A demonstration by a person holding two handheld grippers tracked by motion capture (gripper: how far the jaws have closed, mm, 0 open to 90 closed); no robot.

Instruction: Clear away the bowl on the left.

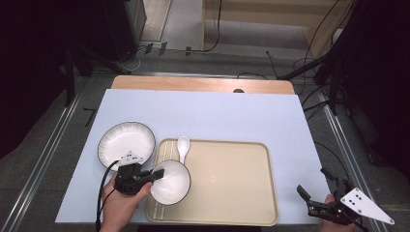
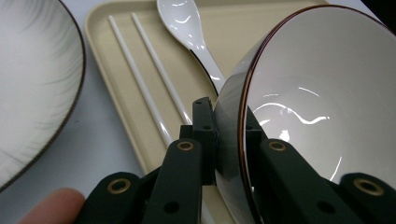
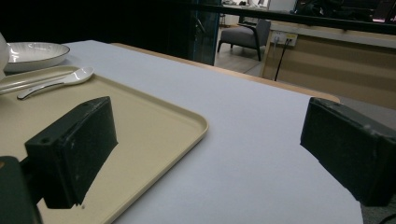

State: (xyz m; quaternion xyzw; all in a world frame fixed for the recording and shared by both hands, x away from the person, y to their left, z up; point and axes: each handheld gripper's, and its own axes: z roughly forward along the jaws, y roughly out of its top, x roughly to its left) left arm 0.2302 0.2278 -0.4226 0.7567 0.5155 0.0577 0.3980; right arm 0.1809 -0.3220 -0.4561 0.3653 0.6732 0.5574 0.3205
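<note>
A white bowl with a dark rim hangs tilted over the left end of the beige tray. My left gripper is shut on its rim. In the left gripper view the jaws pinch the bowl wall from both sides, and my left gripper sits above the white chopsticks. A white spoon lies at the tray's far left corner, next to the chopsticks. My right gripper stands open off the tray's near right corner, holding nothing.
A white plate with a dark rim rests on the white table cover, left of the tray. In the right gripper view the tray, spoon and plate lie to the left, with the table's edge at right.
</note>
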